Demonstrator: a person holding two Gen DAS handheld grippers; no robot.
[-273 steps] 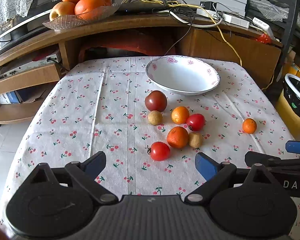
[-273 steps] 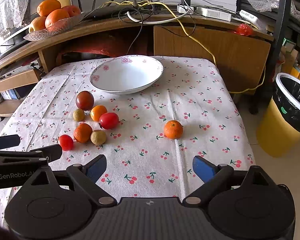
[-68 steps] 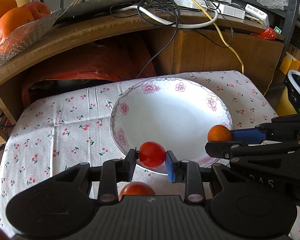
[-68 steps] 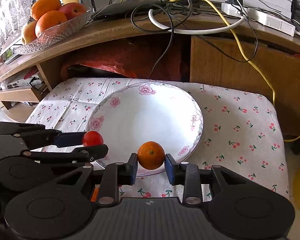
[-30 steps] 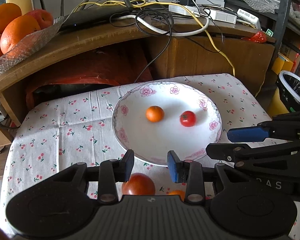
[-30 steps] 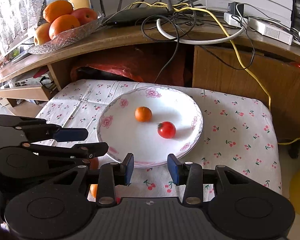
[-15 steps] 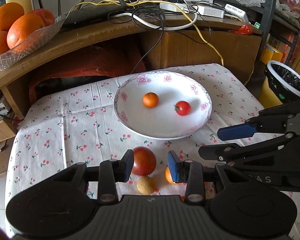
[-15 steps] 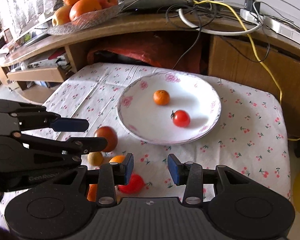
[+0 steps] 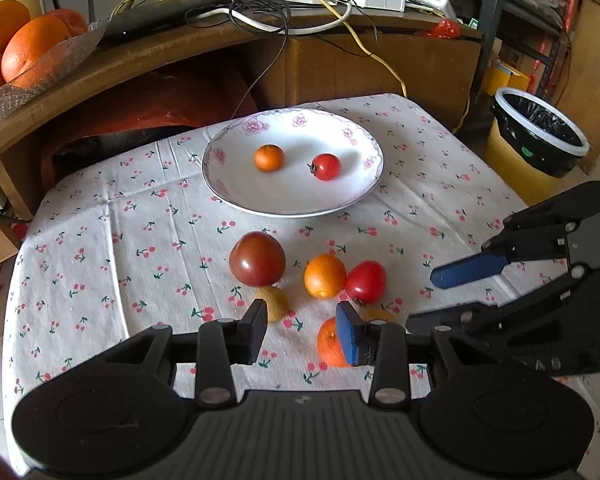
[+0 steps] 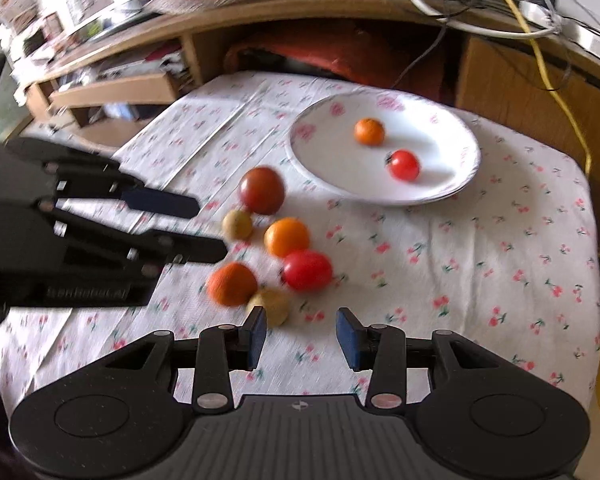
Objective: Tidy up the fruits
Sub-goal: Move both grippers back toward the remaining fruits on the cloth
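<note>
Bowl: the white bowl (image 9: 224,184) sits toward the tabletop's far edge and already holds a small orange (image 9: 269,157) and a small tomato (image 9: 326,166).
Loose fruit: a cluster mid-tabletop, nearer me: dark tomato (image 9: 257,258), orange (image 9: 325,275), red tomato (image 9: 366,282), more behind my fingers.
My left tongs (image 9: 302,330): parted, holding nothing.
My right tongs (image 10: 302,336): parted, holding nothing.
Next grab: I'd straddle one fruit at its widest, close gently, avoid nudging neighbours.
</note>
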